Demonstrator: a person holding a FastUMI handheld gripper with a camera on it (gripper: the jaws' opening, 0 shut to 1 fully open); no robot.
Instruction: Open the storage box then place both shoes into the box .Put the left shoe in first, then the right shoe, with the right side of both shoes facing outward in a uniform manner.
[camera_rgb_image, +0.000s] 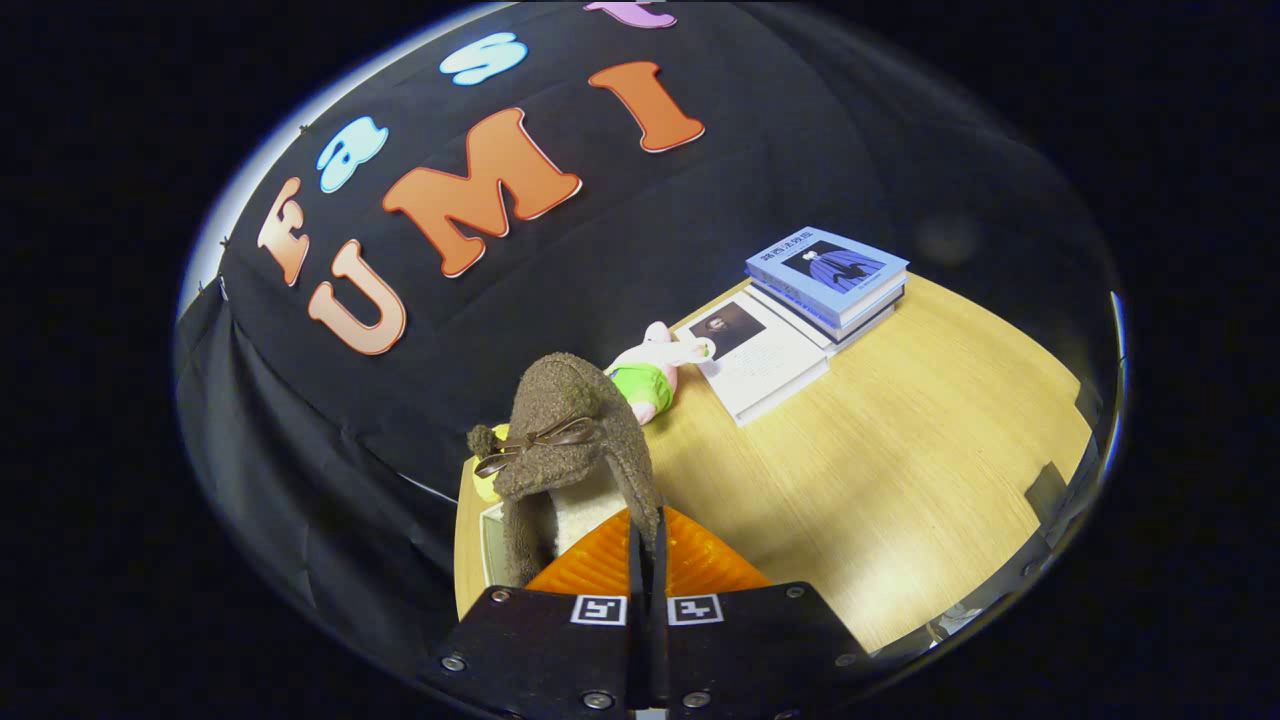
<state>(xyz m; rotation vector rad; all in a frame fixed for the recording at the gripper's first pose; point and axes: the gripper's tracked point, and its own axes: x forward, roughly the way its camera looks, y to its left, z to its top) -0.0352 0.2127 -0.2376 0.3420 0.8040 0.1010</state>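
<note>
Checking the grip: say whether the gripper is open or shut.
Shut: the gripper pinches the brown shoe's rim, its fingers nearly touching.

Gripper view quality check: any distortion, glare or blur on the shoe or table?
Gripper view: strong fisheye bend, the wooden table curves. The brown fuzzy shoe is sharp and evenly lit, pinched at its edge by the gripper. Soft sheen on the book stack; no harsh glare, faint smudge above it.

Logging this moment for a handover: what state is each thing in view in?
gripper: shut on the shoe's edge.
brown fuzzy shoe: held up off the table, bow facing the camera.
plush toy: lying on the table.
books: closed, lying flat, two stacked.
wooden table: carries the books and toy.
</note>
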